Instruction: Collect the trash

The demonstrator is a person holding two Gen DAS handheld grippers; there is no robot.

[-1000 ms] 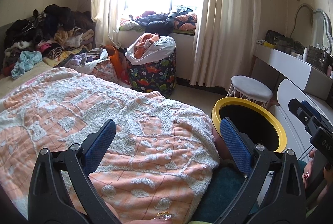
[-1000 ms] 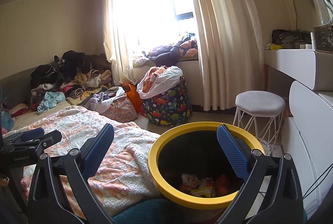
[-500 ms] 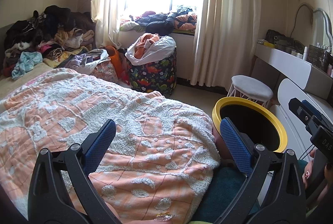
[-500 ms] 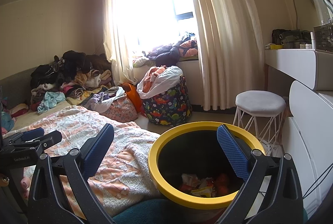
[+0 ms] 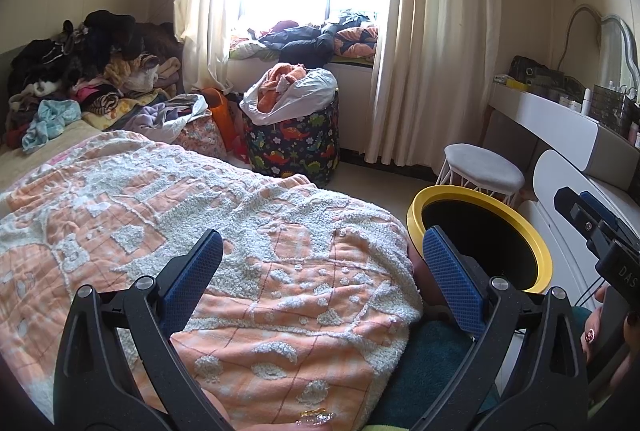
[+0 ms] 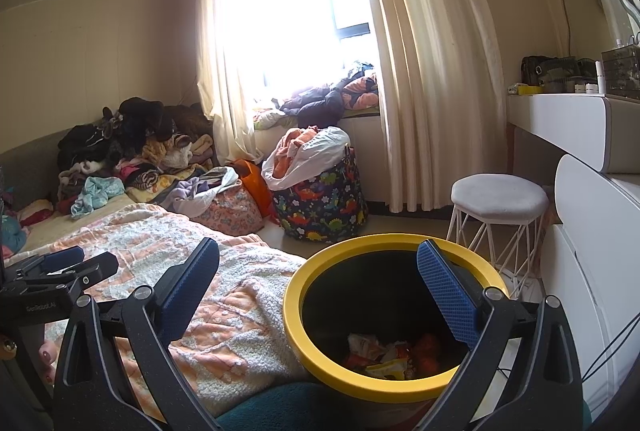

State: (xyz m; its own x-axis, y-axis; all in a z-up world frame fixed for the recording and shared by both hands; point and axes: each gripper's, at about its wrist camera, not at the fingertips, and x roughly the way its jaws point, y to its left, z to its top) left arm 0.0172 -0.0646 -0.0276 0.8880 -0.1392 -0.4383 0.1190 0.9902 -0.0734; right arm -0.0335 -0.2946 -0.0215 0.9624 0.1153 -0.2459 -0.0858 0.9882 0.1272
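Looking from the left wrist camera, the bin point(image 5: 536, 255) shows only its yellow rim and a black inside; its contents are hidden there, and a blue pad covers its near edge. From the right wrist camera, crumpled wrappers point(image 6: 384, 355) lie at the bottom, orange, white and yellow, too jumbled to tell apart. The left gripper point(image 5: 320, 283) gapes wide over the blanket point(image 5: 280, 231), holding nothing. The right gripper point(image 6: 320, 291) also stands wide and empty above the bin. Far off, a dinosaur-print basket point(image 6: 324, 207) is stuffed with clothes.
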